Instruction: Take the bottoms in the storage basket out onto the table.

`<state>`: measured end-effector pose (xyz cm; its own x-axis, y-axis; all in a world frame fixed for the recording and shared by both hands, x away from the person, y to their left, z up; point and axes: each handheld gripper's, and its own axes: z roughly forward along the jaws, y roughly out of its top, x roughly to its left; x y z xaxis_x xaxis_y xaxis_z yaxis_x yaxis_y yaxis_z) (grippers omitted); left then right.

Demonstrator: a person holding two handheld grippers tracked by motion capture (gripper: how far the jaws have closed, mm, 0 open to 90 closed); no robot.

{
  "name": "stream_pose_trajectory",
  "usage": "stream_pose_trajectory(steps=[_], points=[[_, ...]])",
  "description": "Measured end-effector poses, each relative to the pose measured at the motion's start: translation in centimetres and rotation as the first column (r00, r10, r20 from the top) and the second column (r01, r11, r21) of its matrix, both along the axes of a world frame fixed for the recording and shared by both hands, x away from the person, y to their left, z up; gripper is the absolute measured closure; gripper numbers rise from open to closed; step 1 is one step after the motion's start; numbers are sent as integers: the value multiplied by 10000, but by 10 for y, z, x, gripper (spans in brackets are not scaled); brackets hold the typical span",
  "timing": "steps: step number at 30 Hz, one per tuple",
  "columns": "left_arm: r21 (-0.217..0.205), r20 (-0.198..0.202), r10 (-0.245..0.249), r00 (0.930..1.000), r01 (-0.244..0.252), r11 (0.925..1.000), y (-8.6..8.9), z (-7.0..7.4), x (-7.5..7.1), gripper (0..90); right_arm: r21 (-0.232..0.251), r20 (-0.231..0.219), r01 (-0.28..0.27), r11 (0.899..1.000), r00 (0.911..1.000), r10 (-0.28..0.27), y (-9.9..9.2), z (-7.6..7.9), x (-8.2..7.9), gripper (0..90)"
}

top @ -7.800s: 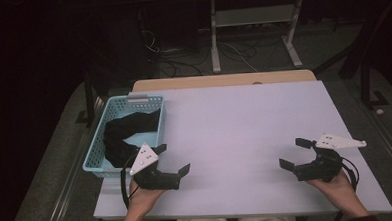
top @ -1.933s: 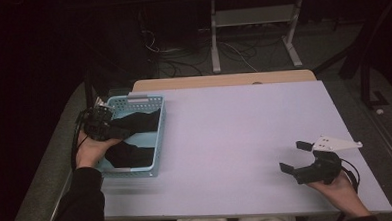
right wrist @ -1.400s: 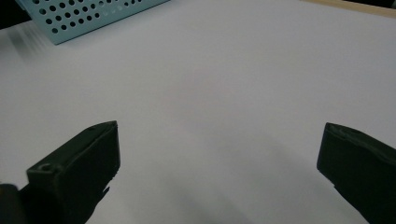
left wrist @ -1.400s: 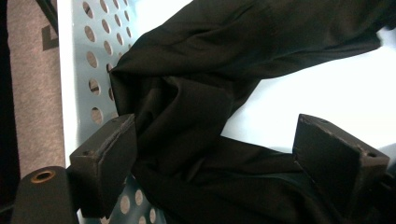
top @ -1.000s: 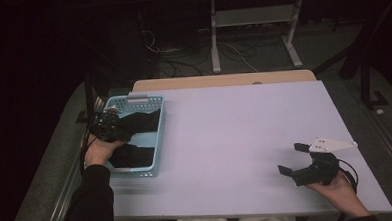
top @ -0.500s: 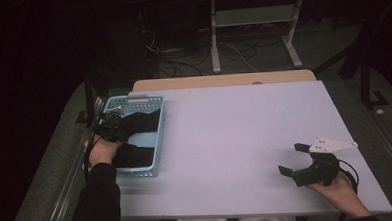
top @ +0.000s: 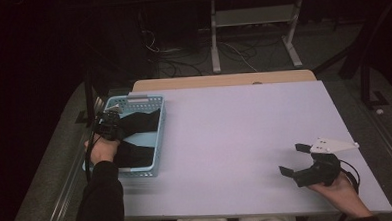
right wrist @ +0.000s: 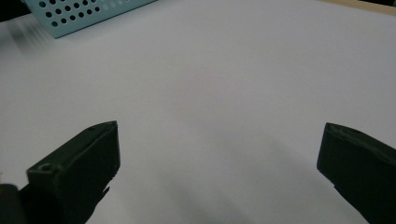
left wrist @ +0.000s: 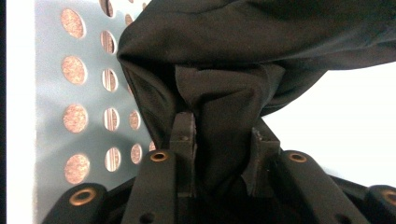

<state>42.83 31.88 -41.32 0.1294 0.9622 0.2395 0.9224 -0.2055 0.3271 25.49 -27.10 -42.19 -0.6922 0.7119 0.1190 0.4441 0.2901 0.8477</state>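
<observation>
The left gripper is reaching into the light blue perforated basket, which is sitting at the left edge of the white worktop. Inside that basket a black cloth is lying in loose folds, covering most of the basket's floor and draping toward its right wall. The left gripper's jaws have just been closing, and in the left gripper view they are pinching a bunched fold of the black cloth between them: the fabric is gathering into a ridge that is running up from the pads, so the gripper is grasping the cloth. To the left of that ridge, the basket's holed wall is showing pale blue. The person's left hand is holding the gripper over the near left part of the basket, with a dark sleeve coming in from below.

The right gripper is resting well apart from the basket, near the worktop's front right corner, held by the person's right hand. Its jaws are standing wide apart and released, with nothing between them; in the right gripper view they are framing bare worktop, and a corner of the basket is showing far off at the upper left.
</observation>
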Motion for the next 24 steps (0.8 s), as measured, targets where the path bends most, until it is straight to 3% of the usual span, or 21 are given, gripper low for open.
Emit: stream_pose_trajectory(steps=[11,13,14,15,16,17,18,19,20,21,22,24], points=[[-397,217,-125,9997,133,9991,-1,4,0,812,-24,-22,-57,10000,10000,57,1,0,0,0],[-700,327,-104,9994,127,9975,1,6,-1,814,-32,-40,-79,10000,10000,78,1,-1,0,0],[-1289,541,26,9985,44,9916,4,9,-3,815,-22,-52,-71,10000,10000,71,1,0,0,0],[-1289,541,26,9985,44,9916,4,9,-3,815,-22,-52,-71,10000,10000,71,1,0,0,0],[-1801,668,200,9976,-76,9836,7,12,-4,816,7,-52,-55,10000,10000,55,1,0,0,0],[-2021,713,260,9971,-111,9793,8,13,-5,816,13,-50,-54,10000,10000,54,1,0,0,0],[-2571,839,402,9957,-173,9662,12,17,-8,817,18,-46,-54,10000,10000,54,1,0,0,0],[-2571,839,402,9957,-173,9662,12,17,-8,817,20,-41,-63,10000,10000,63,1,0,0,0],[-3119,974,520,9939,-191,9499,15,22,-10,817,20,-40,-74,10000,10000,74,1,0,0,0],[-3119,974,520,9939,-191,9499,15,22,-10,817,20,-40,-74,10000,10000,74,1,0,0,0],[-3453,1057,553,9929,-155,9384,16,24,-12,817,24,-41,-82,10000,10000,82,1,0,0,0],[-3817,1205,589,9910,-86,9243,16,29,-15,818,42,-29,-90,10000,10000,90,2,0,0,0]])
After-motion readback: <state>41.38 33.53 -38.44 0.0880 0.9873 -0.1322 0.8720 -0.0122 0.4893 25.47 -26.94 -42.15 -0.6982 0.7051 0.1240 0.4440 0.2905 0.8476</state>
